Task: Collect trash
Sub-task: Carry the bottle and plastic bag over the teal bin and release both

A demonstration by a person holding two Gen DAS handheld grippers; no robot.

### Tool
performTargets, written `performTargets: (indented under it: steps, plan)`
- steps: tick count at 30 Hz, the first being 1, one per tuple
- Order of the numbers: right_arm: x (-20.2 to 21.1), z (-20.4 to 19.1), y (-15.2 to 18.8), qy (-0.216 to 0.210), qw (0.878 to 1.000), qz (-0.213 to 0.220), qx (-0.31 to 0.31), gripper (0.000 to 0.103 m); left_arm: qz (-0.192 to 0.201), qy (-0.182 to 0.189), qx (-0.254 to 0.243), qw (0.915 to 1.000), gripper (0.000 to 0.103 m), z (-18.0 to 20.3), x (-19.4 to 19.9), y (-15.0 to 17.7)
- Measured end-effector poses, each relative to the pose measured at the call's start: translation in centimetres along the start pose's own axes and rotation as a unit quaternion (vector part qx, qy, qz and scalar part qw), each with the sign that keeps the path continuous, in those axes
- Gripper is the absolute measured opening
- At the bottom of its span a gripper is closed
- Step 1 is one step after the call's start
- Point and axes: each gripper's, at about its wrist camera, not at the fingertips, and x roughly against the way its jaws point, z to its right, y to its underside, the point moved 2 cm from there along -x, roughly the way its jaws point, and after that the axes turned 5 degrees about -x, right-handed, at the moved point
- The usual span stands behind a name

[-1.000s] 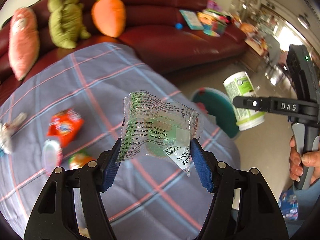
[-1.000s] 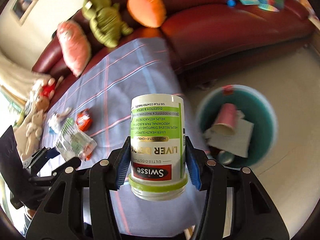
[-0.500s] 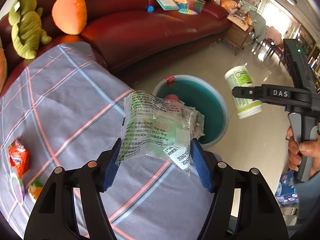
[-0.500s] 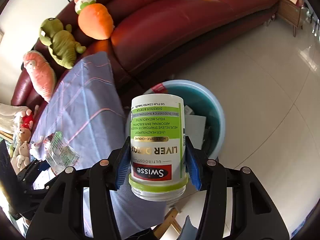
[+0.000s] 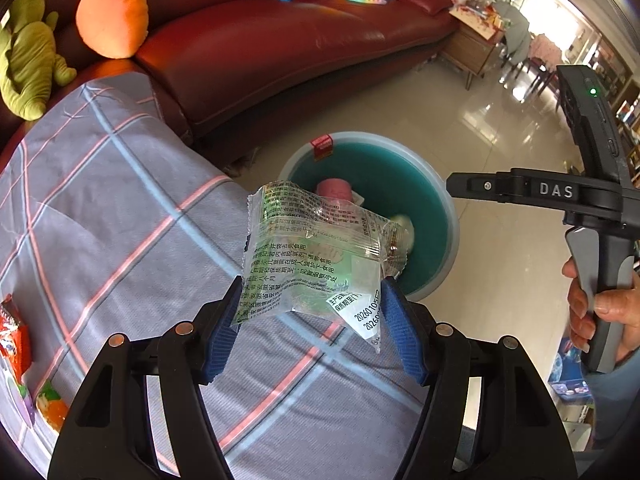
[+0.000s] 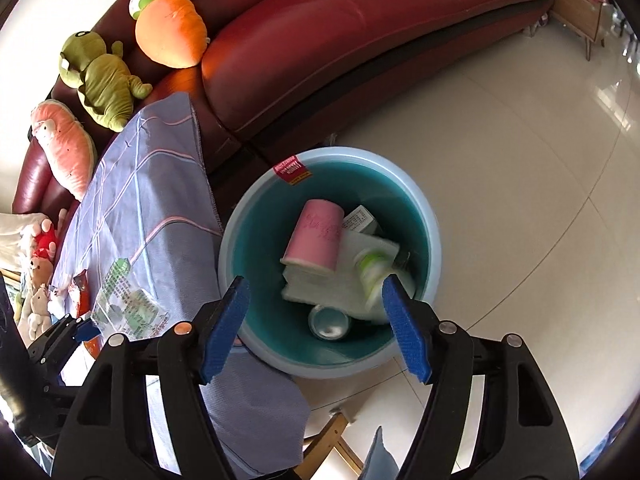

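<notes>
While the left gripper [image 5: 312,316] clamps a clear printed wrapper [image 5: 316,260] between its blue pads [image 5: 222,332], the right gripper [image 6: 316,320] is spread wide with nothing between its pads. The wrapper is held in the air above the edge of the plaid cloth [image 5: 120,208], with the bin [image 5: 448,216] just past it on the floor. The right gripper hangs over the bin [image 6: 432,240]. Inside the bin: a pink cup [image 6: 316,240] on its side, white paper [image 6: 320,284], a small carton [image 6: 360,218], a metal can [image 6: 330,322], and a white-green bottle [image 6: 372,272], blurred, next to the right pad. Whether the bottle has landed is unclear. A red sticker [image 6: 292,170] sits on the bin's far rim.

From the left view, the right gripper's body [image 5: 560,190] reaches in from the right, hand [image 5: 600,312] on its handle. Orange snack packs [image 5: 12,344] lie on the cloth at far left. A red sofa [image 5: 280,40] behind holds a carrot plush [image 5: 112,20] and a green plush [image 5: 24,56]; the right view also shows a pink plush [image 6: 64,148]. Tiled floor [image 6: 520,140] surrounds the bin.
</notes>
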Motion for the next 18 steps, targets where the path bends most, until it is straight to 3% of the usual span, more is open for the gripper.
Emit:
performTargets:
  steps: [15, 18]
  plan:
    - [1.9, 2.2, -0.4, 0.030, 0.999, 0.012, -0.016, 0.078, -0.013, 0.024, -0.030, 0.9992, 0.069, 3.5, -3.2, -2.2]
    - [2.1, 2.3, -0.4, 0.034, 0.999, 0.013, -0.018, 0.078, -0.016, 0.024, -0.032, 0.9991, 0.074, 3.9, -3.9, -2.8]
